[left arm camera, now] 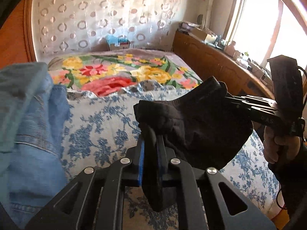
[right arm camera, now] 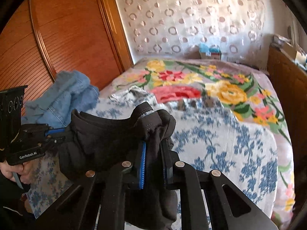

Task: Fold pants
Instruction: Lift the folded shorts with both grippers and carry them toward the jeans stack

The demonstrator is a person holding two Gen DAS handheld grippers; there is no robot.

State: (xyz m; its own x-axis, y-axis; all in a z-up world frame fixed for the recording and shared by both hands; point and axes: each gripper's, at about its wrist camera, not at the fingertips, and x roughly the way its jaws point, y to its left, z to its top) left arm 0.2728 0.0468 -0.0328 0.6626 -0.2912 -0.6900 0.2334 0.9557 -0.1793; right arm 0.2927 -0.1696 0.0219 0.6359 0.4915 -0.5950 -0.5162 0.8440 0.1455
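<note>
Black pants hang bunched in the air above the bed, stretched between both grippers. In the left wrist view my left gripper is shut on one end of the fabric, which spills down between its blue pads. My right gripper comes in from the right, held by a hand, its tips buried in the cloth. In the right wrist view my right gripper is shut on a gathered edge of the pants. There, my left gripper bites the far left end.
Below lies a bed with a blue-flowered white cover and a bright floral blanket beyond it. A heap of blue jeans sits at the bed's left edge. A wooden wardrobe stands left; a cluttered wooden cabinet lines the right.
</note>
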